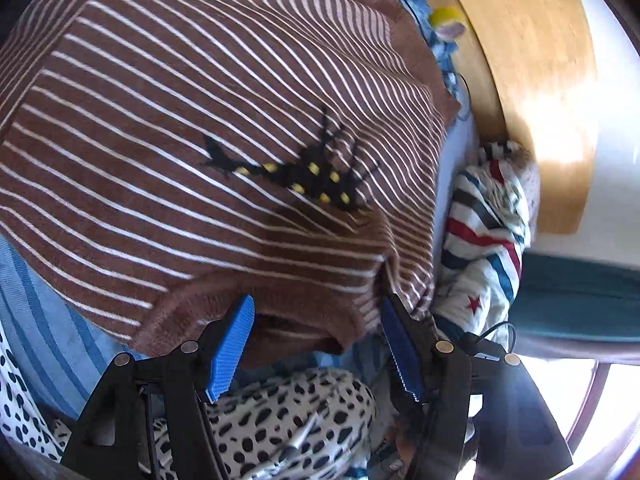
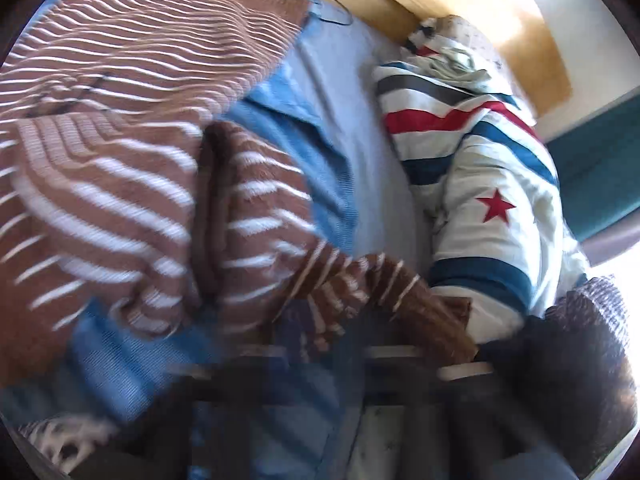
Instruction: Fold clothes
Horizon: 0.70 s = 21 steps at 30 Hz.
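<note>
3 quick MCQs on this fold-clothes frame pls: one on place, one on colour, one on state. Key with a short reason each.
1. Where does the quilt with the red star lie relative to the brown striped sweater?
A. to its right, by the wooden headboard
B. on top of it
C. to its left

2. What colour are the dots on the sweater's black motif?
A. red
B. yellow
C. green

3. How do the left gripper's fingers stand?
A. shut on the sweater
B. shut on nothing
C. open at the sweater's near edge

Key:
1 A: the quilt sits right of the sweater, below the headboard.
2 B: the motif carries yellow dots.
3 C: the left gripper shows a wide gap between its blue pads.
</note>
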### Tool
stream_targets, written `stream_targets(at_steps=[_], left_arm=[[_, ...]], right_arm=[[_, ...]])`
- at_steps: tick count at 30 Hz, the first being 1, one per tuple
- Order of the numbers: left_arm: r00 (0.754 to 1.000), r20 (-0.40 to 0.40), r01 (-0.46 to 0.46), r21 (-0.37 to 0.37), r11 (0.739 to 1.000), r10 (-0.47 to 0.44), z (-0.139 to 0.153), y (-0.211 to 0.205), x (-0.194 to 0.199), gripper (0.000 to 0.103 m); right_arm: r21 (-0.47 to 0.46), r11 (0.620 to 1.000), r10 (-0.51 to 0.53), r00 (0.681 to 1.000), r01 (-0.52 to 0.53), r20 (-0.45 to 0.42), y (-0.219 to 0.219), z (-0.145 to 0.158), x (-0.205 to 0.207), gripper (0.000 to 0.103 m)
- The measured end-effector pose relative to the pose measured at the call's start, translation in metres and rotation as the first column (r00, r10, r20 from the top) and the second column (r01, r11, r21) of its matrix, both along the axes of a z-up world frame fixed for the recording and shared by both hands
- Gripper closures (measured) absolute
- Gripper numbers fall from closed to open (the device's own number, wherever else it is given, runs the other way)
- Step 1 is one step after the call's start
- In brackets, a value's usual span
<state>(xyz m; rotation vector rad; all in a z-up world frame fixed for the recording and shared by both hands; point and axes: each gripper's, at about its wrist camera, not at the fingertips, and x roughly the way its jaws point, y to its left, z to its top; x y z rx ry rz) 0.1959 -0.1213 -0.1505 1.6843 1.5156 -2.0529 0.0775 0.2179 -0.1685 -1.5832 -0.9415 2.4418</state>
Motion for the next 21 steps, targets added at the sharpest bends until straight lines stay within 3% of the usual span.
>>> stream_targets(at_steps=[2, 5, 7, 9, 10, 12, 16, 17, 18, 19, 21], left_arm=[[0.999, 0.046, -0.025, -0.034, 0.999, 0.026, -0.01, -0.014, 0.005, 0.036], [0.99, 0.11, -0.08, -0.042, 0.996, 0.085, -0.024, -0.032, 0.018, 0.036], [0.984, 0.137, -0.115, -0.014, 0.993, 0.116, -0.032, -0.039, 0.027, 0.036], [0.983, 0.141, -0.117, 0.008, 0.993, 0.115, -0.035, -0.04, 0.031, 0.036], [0.984, 0.139, -0.11, 0.016, 0.994, 0.107, -0.034, -0.04, 0.033, 0.036], [0.988, 0.129, -0.085, 0.011, 0.996, 0.083, -0.029, -0.037, 0.033, 0.036], [0.994, 0.107, -0.04, 0.006, 0.999, 0.039, -0.019, -0.031, 0.029, 0.036], [0.994, 0.101, -0.03, 0.008, 1.0, 0.029, -0.017, -0.029, 0.028, 0.036], [0.995, 0.097, -0.024, 0.004, 1.0, 0.023, -0.016, -0.028, 0.027, 0.036], [0.995, 0.094, -0.019, 0.0, 1.0, 0.019, -0.015, -0.028, 0.027, 0.036], [0.996, 0.087, -0.009, -0.009, 1.0, 0.01, -0.013, -0.026, 0.025, 0.036]], right_arm=[[-0.026, 0.997, -0.074, 0.992, 0.072, -0.098, 0.011, 0.026, -0.007, 0.103], [-0.039, 0.995, -0.104, 0.953, 0.097, -0.283, 0.028, 0.09, -0.004, 0.101], [-0.129, 0.991, -0.075, 0.966, 0.044, -0.247, 0.032, 0.115, -0.003, 0.093], [-0.187, 0.982, 0.005, 0.995, -0.023, -0.1, 0.024, 0.107, -0.005, 0.026], [-0.191, 0.98, 0.051, 0.997, -0.06, -0.051, 0.015, 0.095, -0.002, 0.022], [-0.144, 0.982, 0.125, 0.992, -0.121, 0.02, -0.003, 0.067, 0.006, 0.023], [0.115, 0.984, 0.126, 0.986, -0.139, 0.107, -0.031, -0.005, 0.017, 0.025], [0.118, 0.986, 0.105, 0.987, -0.12, 0.121, -0.032, -0.015, 0.013, 0.033], [0.115, 0.988, 0.086, 0.988, -0.101, 0.128, -0.033, -0.021, 0.009, 0.065], [0.09, 0.993, 0.07, 0.991, -0.08, 0.112, -0.032, -0.018, 0.006, 0.089], [0.048, 0.998, 0.042, 0.997, -0.045, 0.072, -0.03, -0.008, 0.002, 0.096]])
